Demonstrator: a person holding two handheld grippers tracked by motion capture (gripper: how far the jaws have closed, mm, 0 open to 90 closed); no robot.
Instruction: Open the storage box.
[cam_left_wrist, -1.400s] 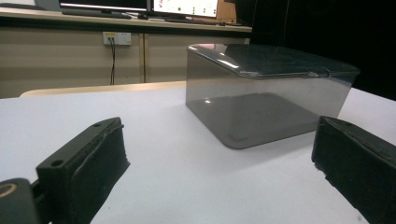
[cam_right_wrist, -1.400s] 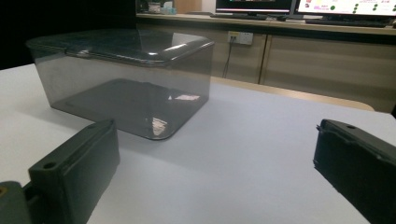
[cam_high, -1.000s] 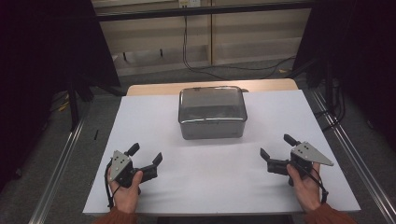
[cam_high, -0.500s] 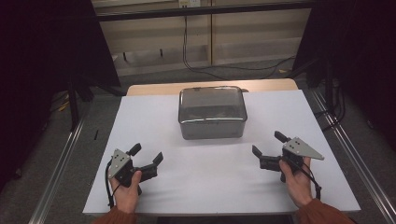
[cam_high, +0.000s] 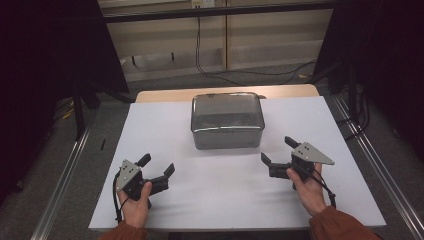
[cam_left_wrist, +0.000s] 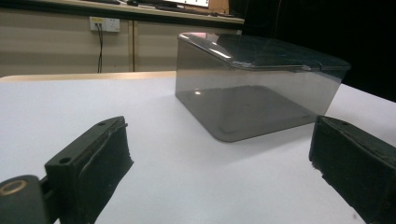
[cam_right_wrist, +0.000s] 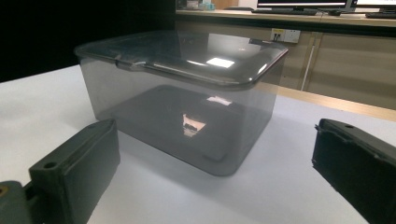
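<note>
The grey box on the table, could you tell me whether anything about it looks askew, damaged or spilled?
Nothing stands out. The translucent grey box sits flat on the white table, lid closed and level, apparently empty. Both the left gripper and right gripper are open, clear of it.

A grey transparent plastic box (cam_high: 227, 120) with its lid on stands at the far middle of the white table (cam_high: 165, 120). The left gripper (cam_high: 159, 168) rests near the front left, its jaws apart. The right gripper (cam_high: 278, 150) is held near the front right, jaws apart, pointing toward the box.
</note>
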